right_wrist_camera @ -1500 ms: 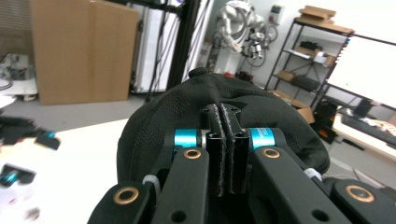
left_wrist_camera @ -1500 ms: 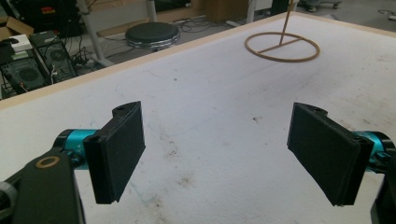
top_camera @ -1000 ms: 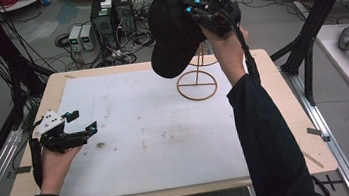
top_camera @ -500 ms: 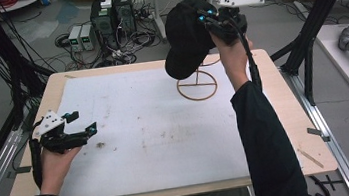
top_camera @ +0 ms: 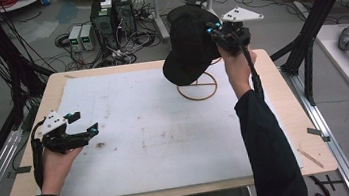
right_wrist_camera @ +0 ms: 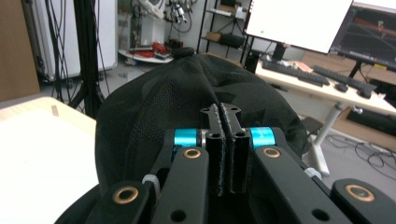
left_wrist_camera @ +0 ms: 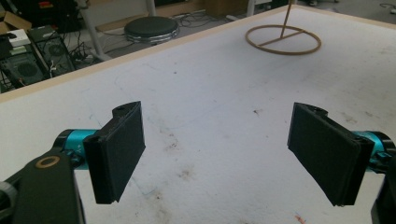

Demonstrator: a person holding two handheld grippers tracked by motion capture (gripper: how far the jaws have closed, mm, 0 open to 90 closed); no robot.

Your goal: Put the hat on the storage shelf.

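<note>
A black cap (top_camera: 189, 46) hangs over the wooden stand's ring base (top_camera: 198, 91) at the table's far right, hiding the stand's upright post. My right gripper (top_camera: 215, 32) is shut on the cap's rear edge, held up by a raised hand. In the right gripper view the pads (right_wrist_camera: 225, 112) press together, with the cap's mesh crown (right_wrist_camera: 163, 107) bulging just beyond them. My left gripper (top_camera: 82, 124) rests low over the white mat (top_camera: 141, 132) at the table's left, open with nothing between its pads (left_wrist_camera: 219, 154). The ring base (left_wrist_camera: 283, 41) lies far ahead of it.
Computer cases and tangled cables (top_camera: 112, 20) sit on the floor behind the table. Black frame posts stand at the left (top_camera: 7, 63) and right (top_camera: 314, 25). A round stool (left_wrist_camera: 151, 29) is beyond the far edge. A desk with monitors (right_wrist_camera: 308, 70) lies behind the cap.
My right gripper has carried the cap down and slightly right, lower over the stand, so the post is now covered. The left gripper has stayed put.
</note>
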